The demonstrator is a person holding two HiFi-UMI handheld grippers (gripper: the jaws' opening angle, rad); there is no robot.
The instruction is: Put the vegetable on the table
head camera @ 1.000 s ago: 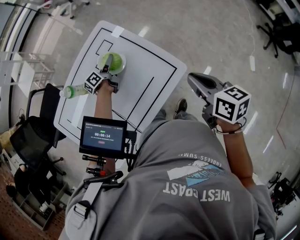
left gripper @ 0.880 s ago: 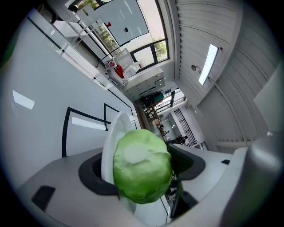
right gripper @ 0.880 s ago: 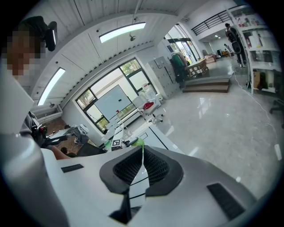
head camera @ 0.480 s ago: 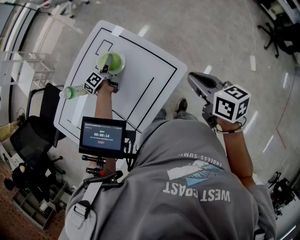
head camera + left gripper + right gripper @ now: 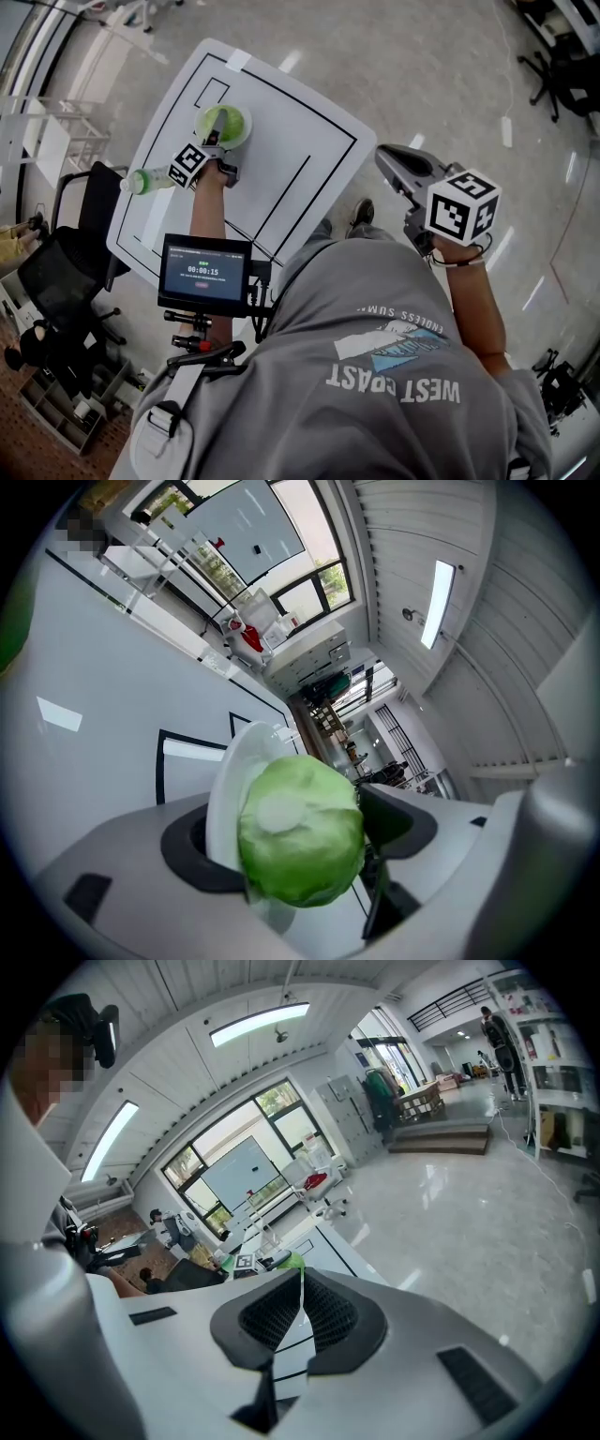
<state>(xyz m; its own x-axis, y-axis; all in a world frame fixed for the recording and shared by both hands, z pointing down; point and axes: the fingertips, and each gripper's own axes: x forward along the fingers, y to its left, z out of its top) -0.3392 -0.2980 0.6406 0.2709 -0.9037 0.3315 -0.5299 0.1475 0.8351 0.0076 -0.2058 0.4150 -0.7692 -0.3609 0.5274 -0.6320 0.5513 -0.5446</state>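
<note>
A round green cabbage (image 5: pixel 225 121) (image 5: pixel 300 832) rests on a white plate (image 5: pixel 246 128) (image 5: pixel 228 778) at the far left of the white table (image 5: pixel 300 155). My left gripper (image 5: pixel 217 134) (image 5: pixel 296 844) reaches over the plate's near edge with a jaw on either side of the cabbage. Its jaws have just been opening and the pads stand slightly off the cabbage. My right gripper (image 5: pixel 386 159) (image 5: pixel 300 1299) hangs over the floor to the right of the table, shut with nothing in it.
A green bottle (image 5: pixel 141 180) lies at the table's left edge beside the left gripper's marker cube. Black lines mark out boxes on the table top. A dark chair (image 5: pixel 66 272) stands left of the table, and a small monitor (image 5: pixel 204 274) is mounted at my chest.
The dark jaw that lay across the cabbage has drawn aside a little, so more of the cabbage shows. Neither hand has moved.
</note>
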